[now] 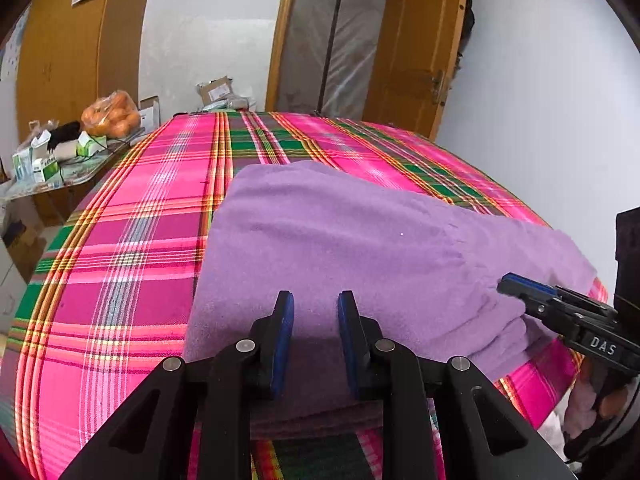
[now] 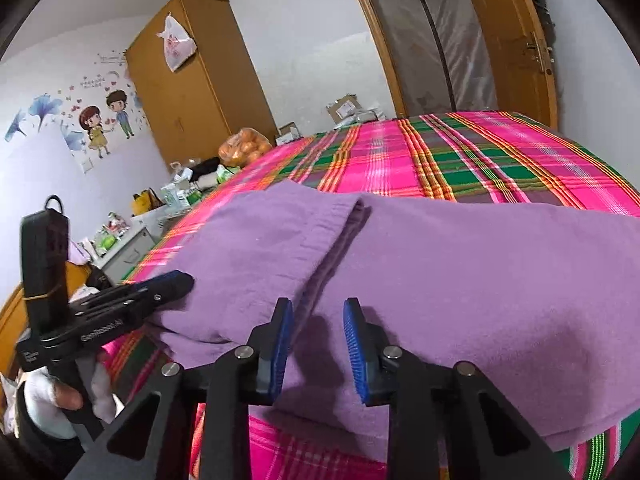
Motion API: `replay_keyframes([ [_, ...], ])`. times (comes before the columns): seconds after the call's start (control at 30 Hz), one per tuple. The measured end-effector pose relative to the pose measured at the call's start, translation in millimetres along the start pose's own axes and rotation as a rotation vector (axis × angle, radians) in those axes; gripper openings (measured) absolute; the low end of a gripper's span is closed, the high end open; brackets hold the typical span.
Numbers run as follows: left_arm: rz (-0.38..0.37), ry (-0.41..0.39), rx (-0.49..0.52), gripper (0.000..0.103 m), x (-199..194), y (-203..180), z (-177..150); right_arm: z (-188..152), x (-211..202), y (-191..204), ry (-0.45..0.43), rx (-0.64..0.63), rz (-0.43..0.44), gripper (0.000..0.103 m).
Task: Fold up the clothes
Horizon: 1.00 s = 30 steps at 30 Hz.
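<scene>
Left wrist view shows the left gripper with its fingers apart, just over the near edge of the purple garment, which lies on the bed with its pink plaid cover. The garment looks partly folded, with one part lying over another, as the right wrist view shows. The right gripper has its fingers apart too and holds nothing. To fold well, I think each gripper should come down on the near edge and pinch all the layers, not only the top one. Both should grab at the same time, well apart from each other, so the edge stays straight. Then they should lift low and slow together and lay the edge flat. Soft cloth sags and slips, so a firm pinch helps.
</scene>
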<state>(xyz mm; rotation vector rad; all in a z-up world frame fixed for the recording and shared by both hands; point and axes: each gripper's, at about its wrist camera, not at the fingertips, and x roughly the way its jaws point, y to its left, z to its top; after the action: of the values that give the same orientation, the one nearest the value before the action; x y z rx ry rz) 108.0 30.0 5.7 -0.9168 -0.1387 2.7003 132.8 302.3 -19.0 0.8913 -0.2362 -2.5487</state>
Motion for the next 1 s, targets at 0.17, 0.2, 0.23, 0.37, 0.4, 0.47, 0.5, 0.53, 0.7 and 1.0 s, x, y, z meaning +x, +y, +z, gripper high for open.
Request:
replay_keyframes([
  [0.17, 0.01, -0.004, 0.02, 0.024, 2.2, -2.9, -2.8, 1.8, -4.1, -7.4, 0.005, 0.009, -0.029, 0.017],
  [0.2, 0.013, -0.005, 0.024, 0.024, 2.6, -3.5, -3.4, 2.7, -6.1, -8.9, 0.003, 0.009, -0.034, 0.017],
  [0.23, 0.012, -0.007, 0.023, 0.024, 2.6, -3.0, -3.7, 4.0, -9.4, -11.7, -0.004, 0.01, -0.045, 0.017],
  [0.37, 0.009, -0.013, 0.019, 0.024, 2.2, -2.3, -4.9, 6.4, -21.7, -31.2, -0.019, 0.03, -0.099, 0.017],
  [0.4, 0.01, -0.014, 0.02, 0.024, 2.2, -2.1, -4.7, 6.3, -23.4, -38.8, -0.019, 0.04, -0.115, 0.017],
  [0.47, 0.013, -0.018, 0.021, 0.024, 2.3, -2.5, -4.0, 4.7, -26.8, -54.1, -0.019, 0.066, -0.138, 0.017],
  [0.5, 0.015, -0.02, 0.024, 0.024, 2.3, -2.9, -4.3, 3.8, -28.7, -61.6, -0.021, 0.089, -0.133, 0.017],
  [0.53, 0.018, -0.022, 0.027, 0.024, 2.3, -3.5, -4.5, 2.9, -30.7, -68.8, -0.026, 0.12, -0.113, 0.017],
  [0.7, 0.02, -0.031, 0.028, 0.024, 2.0, -3.8, -5.4, 3.0, -39.8, -92.7, -0.046, 0.209, -0.088, 0.017],
  [1.0, 0.016, -0.033, 0.023, 0.024, 1.2, -3.7, -6.0, 2.2, -79.2, -154.7, -0.127, 0.385, -0.317, 0.017],
])
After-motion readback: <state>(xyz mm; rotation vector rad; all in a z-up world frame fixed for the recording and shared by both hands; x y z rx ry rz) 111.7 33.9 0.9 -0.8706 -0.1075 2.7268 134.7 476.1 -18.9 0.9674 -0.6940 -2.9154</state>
